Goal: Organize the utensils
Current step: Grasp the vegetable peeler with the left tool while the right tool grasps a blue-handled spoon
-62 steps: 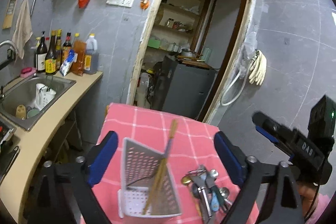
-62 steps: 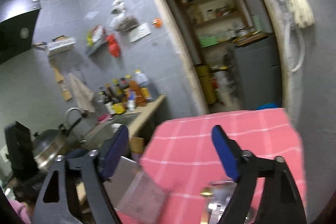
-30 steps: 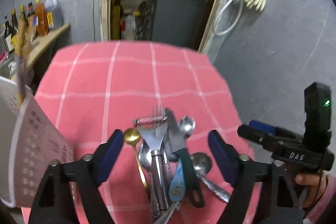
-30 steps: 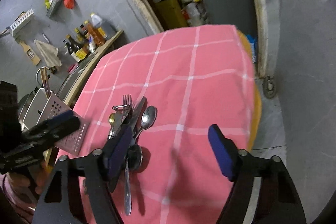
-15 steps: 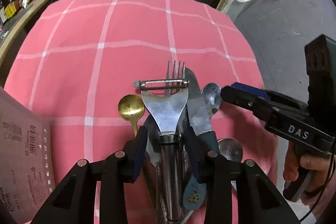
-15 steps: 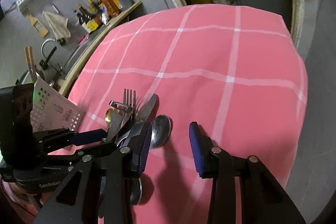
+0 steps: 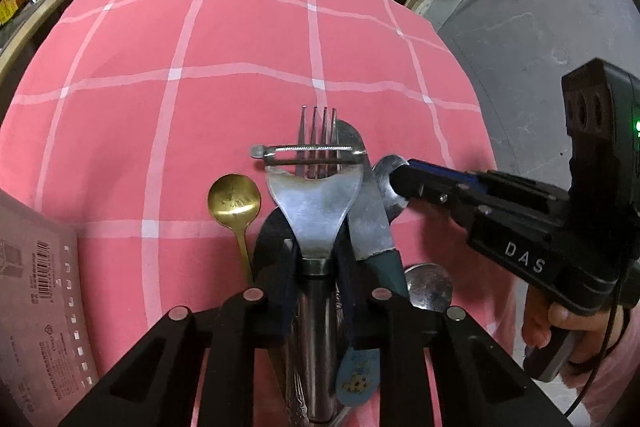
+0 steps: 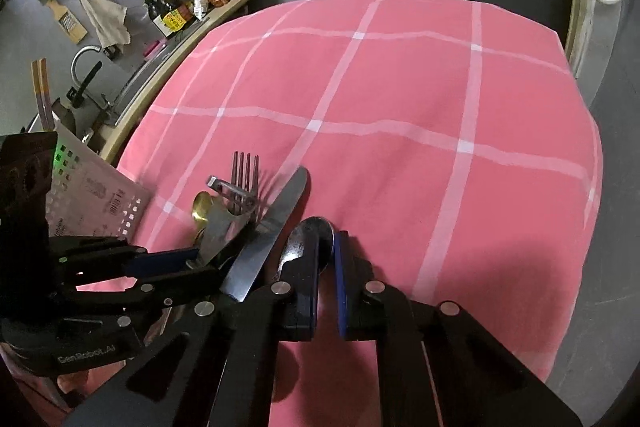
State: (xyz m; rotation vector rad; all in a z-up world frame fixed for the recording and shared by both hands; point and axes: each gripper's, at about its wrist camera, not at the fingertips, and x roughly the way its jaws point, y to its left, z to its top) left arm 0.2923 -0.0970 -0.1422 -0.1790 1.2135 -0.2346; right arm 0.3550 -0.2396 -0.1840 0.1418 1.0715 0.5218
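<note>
- Both grippers are down in the utensil pile on the pink checked tablecloth (image 7: 240,39): this is the pick-up step.
- The left gripper (image 7: 314,263) has just been closing, and its pads now pinch the neck of the steel peeler (image 7: 316,199), which lies on top of the fork (image 7: 318,117).
- The right gripper (image 8: 326,267) has been closing too; its jaws are nearly together at the steel spoon (image 8: 308,237), though a firm hold I can't confirm.
- Next, as I judge it: lift each piece clear of the table knife (image 8: 268,235) and gold spoon (image 7: 234,199), then carry them left to the perforated white utensil holder (image 8: 96,203), where the chopsticks (image 8: 42,91) stand.
- Writing: "DAS" on the right gripper's body, "GenRobot.AI" on the left's; a barcode label on the holder, too small to read.
</note>
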